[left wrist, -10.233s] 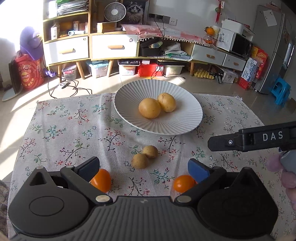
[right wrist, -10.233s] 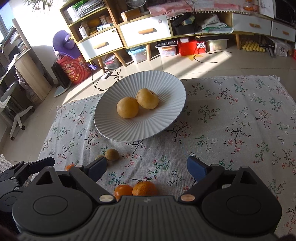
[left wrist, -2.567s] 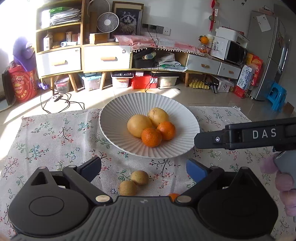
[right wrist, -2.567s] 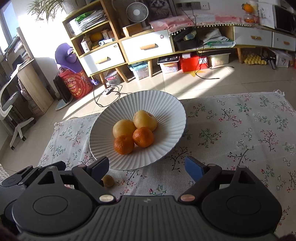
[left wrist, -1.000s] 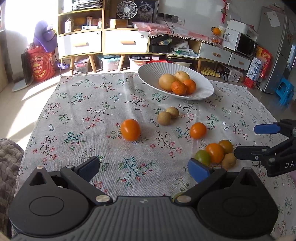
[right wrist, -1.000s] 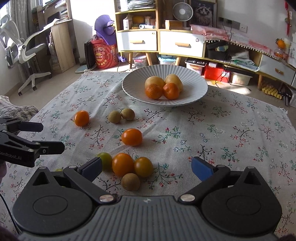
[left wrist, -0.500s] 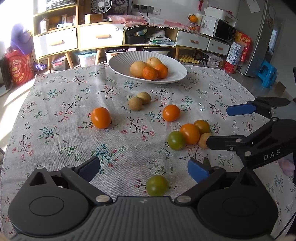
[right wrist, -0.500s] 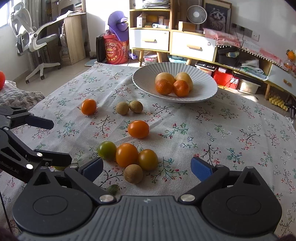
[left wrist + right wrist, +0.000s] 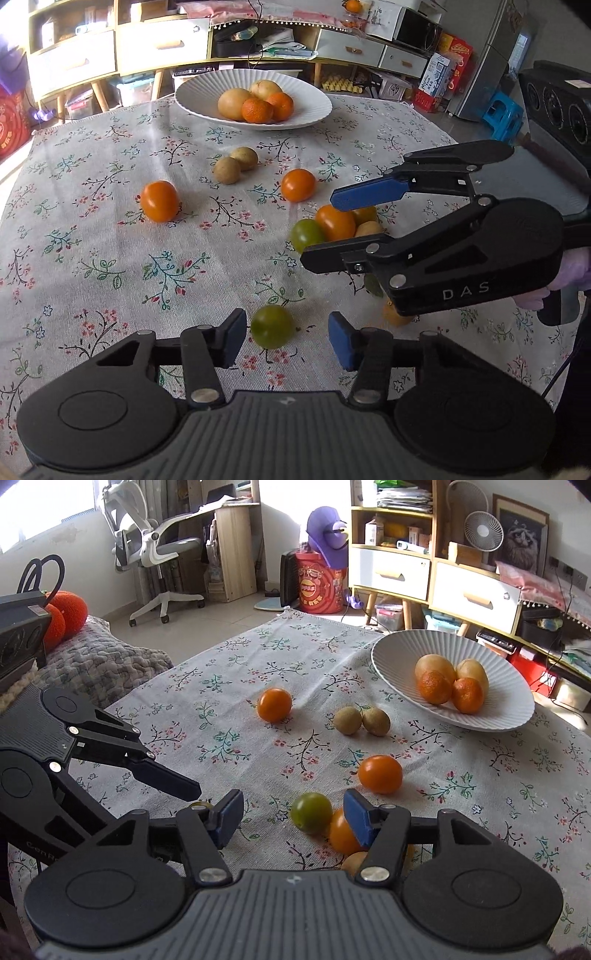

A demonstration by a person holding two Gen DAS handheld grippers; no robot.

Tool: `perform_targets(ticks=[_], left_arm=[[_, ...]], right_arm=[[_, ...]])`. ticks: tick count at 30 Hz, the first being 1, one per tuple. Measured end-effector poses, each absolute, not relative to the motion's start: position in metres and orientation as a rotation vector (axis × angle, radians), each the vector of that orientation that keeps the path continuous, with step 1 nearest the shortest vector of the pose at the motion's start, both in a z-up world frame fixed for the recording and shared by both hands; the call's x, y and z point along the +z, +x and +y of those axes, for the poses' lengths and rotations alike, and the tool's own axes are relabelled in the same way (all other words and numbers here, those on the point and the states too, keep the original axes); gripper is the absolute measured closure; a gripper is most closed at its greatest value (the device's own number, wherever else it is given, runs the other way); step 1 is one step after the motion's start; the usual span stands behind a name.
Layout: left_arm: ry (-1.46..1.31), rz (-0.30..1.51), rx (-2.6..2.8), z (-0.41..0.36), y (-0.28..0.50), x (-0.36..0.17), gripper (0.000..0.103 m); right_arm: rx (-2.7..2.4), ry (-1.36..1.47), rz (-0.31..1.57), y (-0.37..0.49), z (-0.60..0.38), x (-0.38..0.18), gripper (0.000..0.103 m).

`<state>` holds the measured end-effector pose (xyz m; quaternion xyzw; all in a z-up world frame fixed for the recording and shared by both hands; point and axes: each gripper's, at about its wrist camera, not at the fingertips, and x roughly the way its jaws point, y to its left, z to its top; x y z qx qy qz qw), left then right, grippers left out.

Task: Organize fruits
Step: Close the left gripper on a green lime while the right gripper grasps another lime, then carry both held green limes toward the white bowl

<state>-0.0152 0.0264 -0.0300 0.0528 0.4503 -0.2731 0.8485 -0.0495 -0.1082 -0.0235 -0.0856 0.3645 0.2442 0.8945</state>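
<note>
Toward the far edge of the desk [image 9: 92, 229] sits the white plate [image 9: 310, 107] with four fruits already in it — the rest lie loose nearer the person. Between the left gripper [image 9: 287, 334]'s fingers lies a green fruit [image 9: 272, 326]; they have just been closing, one touching, the other apart. The right gripper [image 9: 291, 814] — also just closing, nothing gripped — points at the near cluster [image 9: 332, 821].

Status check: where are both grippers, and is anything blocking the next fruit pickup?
Left gripper closing around a green fruit, pads not yet touching. Right gripper closing over the fruit cluster, holding nothing. Plate holds four fruits. Path clear.
</note>
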Motion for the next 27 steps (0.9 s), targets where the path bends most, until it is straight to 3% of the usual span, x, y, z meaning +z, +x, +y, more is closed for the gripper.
perform_targets(ticks=[8,21,27], left_arm=[[0.13,0.981,-0.539,0.027,-0.012,-0.036,0.087],[0.132,0.972,-0.53,0.027,-0.013,-0.036,0.089],[0.131,0.966,-0.528,0.026,-0.013,-0.035,0.089]], right_arm=[[0.475,-0.28,0.792,-0.044,-0.09,-0.035,0.059],[0.396,-0.426,0.772,-0.044,-0.077,-0.041,0.078],[0.394,-0.424,0.773,-0.043,-0.078,-0.04,0.078]])
